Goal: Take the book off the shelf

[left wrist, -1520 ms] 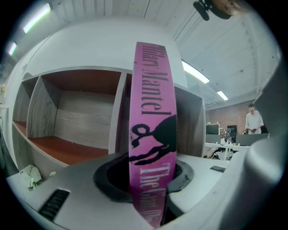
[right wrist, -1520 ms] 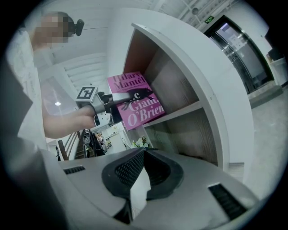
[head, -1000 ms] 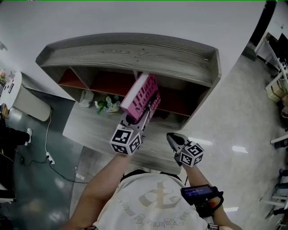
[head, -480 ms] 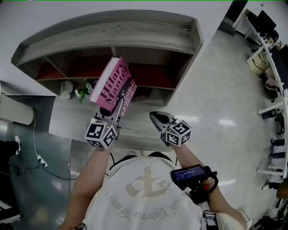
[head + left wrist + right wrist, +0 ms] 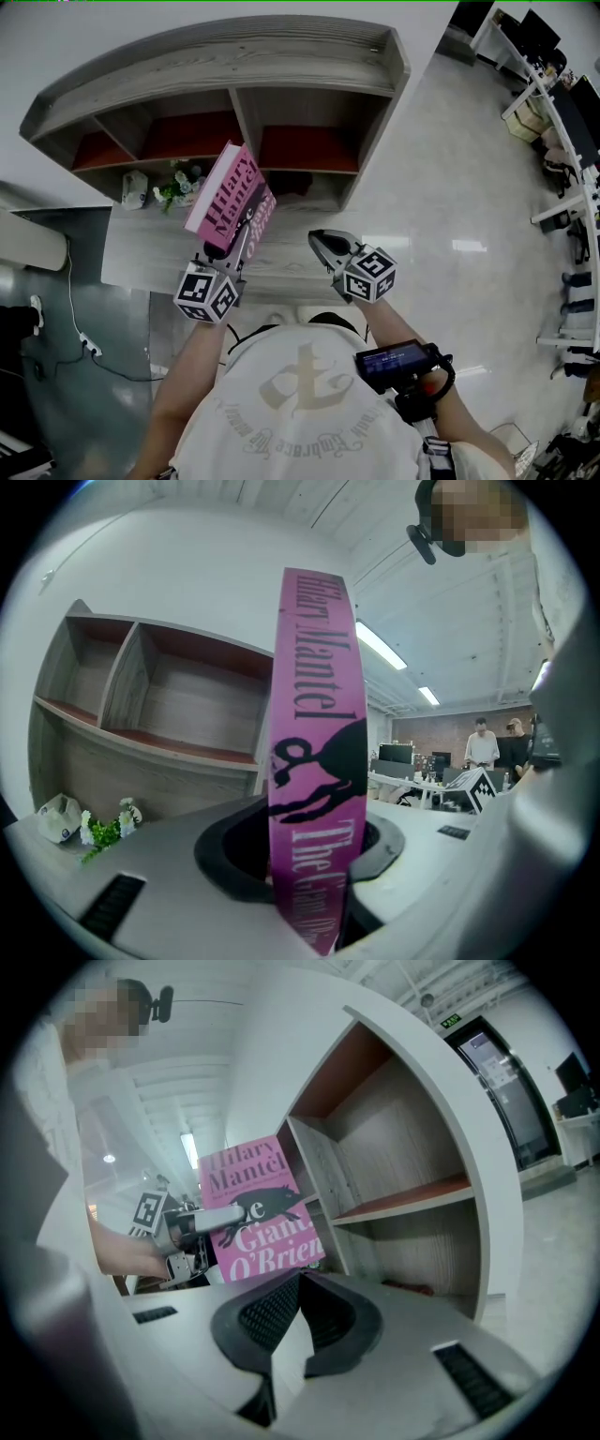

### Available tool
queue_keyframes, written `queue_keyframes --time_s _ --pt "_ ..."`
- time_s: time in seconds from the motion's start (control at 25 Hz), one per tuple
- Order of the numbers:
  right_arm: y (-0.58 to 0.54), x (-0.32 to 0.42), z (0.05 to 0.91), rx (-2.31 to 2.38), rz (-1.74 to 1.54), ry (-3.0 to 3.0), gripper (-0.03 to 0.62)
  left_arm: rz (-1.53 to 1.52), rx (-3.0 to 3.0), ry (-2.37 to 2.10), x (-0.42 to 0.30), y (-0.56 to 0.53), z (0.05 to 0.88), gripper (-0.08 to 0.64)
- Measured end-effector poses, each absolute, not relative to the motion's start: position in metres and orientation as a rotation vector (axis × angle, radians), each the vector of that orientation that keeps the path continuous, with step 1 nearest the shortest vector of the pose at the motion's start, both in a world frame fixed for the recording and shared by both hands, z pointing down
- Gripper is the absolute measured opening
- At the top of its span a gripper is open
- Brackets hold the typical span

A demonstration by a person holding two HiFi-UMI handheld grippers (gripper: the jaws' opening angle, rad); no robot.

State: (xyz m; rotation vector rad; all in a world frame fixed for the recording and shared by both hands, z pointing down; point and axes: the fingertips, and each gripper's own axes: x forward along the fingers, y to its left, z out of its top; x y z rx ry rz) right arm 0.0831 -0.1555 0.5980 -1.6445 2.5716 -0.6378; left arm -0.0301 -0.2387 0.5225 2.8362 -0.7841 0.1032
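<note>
A pink book (image 5: 230, 197) with dark lettering hangs upright in front of the grey wooden shelf (image 5: 216, 61), clear of its compartments. My left gripper (image 5: 242, 227) is shut on its lower edge. In the left gripper view the spine (image 5: 314, 761) stands straight up between the pads of my left gripper (image 5: 314, 874). My right gripper (image 5: 323, 242) hovers to the right of the book, shut and with nothing in it. From the right gripper view the book's cover (image 5: 253, 1204) faces me, beyond my right gripper (image 5: 281, 1335), with the shelf (image 5: 403, 1176) to its right.
A small plant with white flowers (image 5: 173, 192) and a white object (image 5: 134, 187) sit on the shelf's lower ledge. A dark thing (image 5: 291, 183) lies in the lower right compartment. Office desks (image 5: 553, 103) stand far right. Two people (image 5: 480, 747) stand in the distance.
The book has come back from the shelf with my left gripper and now hangs nearer my body. Both grippers have shifted left in the head view as the view turned.
</note>
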Motion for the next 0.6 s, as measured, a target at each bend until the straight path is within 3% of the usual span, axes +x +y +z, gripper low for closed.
queue_keyframes --time_s 0.6 --pt "-0.116 0.085 0.597 -1.746 -0.647 2.487 0.005 0.236 2.792 -0.724 -0.074 -0.205 0.564 0.155"
